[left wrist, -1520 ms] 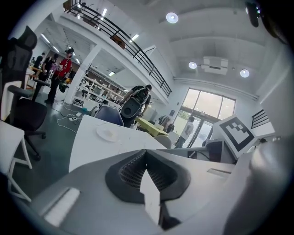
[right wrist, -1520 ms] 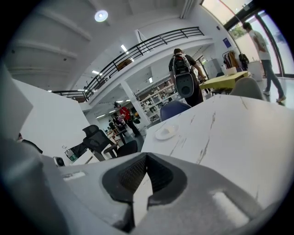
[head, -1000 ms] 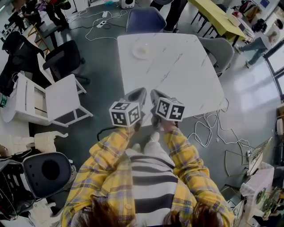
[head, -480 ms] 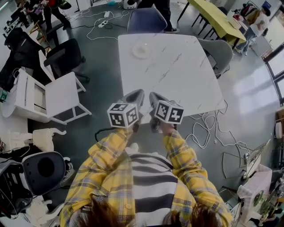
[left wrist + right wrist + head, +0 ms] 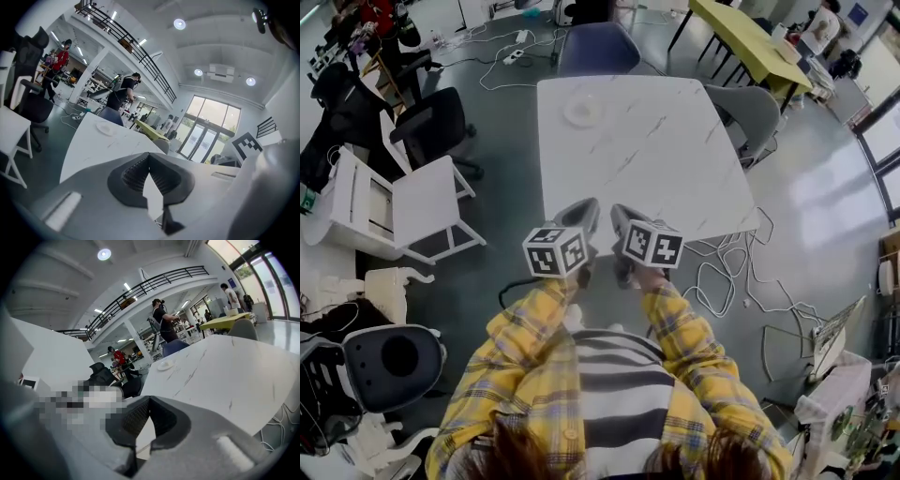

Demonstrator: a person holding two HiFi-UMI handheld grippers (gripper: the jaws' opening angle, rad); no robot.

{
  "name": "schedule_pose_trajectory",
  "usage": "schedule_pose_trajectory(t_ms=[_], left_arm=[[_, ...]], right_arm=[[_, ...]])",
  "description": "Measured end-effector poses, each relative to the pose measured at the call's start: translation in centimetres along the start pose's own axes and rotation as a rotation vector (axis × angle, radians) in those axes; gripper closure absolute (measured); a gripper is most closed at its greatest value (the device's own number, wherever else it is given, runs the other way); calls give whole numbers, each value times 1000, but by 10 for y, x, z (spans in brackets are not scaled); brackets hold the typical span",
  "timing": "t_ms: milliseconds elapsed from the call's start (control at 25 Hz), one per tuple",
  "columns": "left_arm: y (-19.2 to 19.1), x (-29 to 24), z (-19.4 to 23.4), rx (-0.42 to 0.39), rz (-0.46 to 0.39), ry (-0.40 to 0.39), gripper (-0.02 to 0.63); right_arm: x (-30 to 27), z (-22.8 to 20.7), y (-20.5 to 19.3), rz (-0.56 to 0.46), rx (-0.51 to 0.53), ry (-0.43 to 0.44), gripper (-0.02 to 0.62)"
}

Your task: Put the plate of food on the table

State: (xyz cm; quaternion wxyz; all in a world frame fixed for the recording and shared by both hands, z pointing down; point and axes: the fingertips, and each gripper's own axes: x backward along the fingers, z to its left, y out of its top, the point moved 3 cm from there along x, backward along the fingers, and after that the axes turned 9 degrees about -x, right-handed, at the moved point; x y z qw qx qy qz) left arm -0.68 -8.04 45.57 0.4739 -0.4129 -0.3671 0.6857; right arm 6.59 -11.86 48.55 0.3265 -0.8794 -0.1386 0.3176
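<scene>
So the plate (image 5: 581, 111) sits on the table (image 5: 656, 159) up by the far-left corner, well apart from both of your tools, which hover at the near edge. It's straight ahead and a touch left, so your left gripper (image 5: 589, 206) is slightly nearer than your right gripper (image 5: 619, 212). It's round, so no long axis to line up with. Both sets of jaws are closed with nothing between them, which you can see clearly in each gripper view. Honestly, the plate is too small and pale to tell what food, if any, is on it, and I can't make out how high its rim is.
</scene>
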Motion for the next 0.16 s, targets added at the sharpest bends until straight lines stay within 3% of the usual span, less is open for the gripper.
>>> schedule_pose_trajectory(t_ms=[160], left_arm=[[-1, 11, -7, -6, -13, 13, 615]], right_arm=[[12, 1, 0, 8, 37, 16, 595]])
